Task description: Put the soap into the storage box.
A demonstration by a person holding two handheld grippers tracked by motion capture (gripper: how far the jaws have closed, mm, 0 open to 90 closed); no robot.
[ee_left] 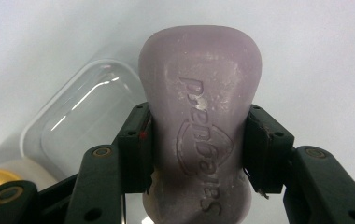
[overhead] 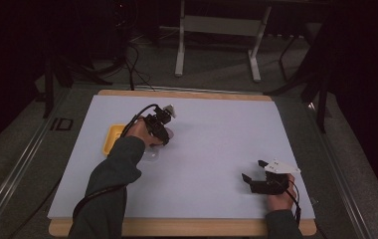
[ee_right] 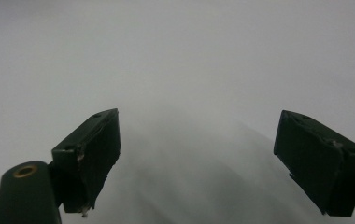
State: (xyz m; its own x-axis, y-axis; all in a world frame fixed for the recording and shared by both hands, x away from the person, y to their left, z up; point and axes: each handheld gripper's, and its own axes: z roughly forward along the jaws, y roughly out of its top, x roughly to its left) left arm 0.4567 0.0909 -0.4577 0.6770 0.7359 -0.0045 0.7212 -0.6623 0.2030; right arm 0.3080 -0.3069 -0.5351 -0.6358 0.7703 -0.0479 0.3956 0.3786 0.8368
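White table (overhead: 212, 149), high view: left gripper (overhead: 161, 130) far left by yellow tray (overhead: 111, 137), right gripper (overhead: 257, 175) near right, jaws spread w/ nothing between. Left gripper view adds: jaws pinching lilac soap bar (ee_left: 201, 116) over clear lidless tub (ee_left: 87, 116), tub empty.

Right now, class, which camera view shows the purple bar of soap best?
The left gripper view: the soap stands close up, stamped lettering visible, pinched at its waist by the left gripper. In the high view the soap is a small pale patch under that gripper. The right gripper view adds nothing on it.
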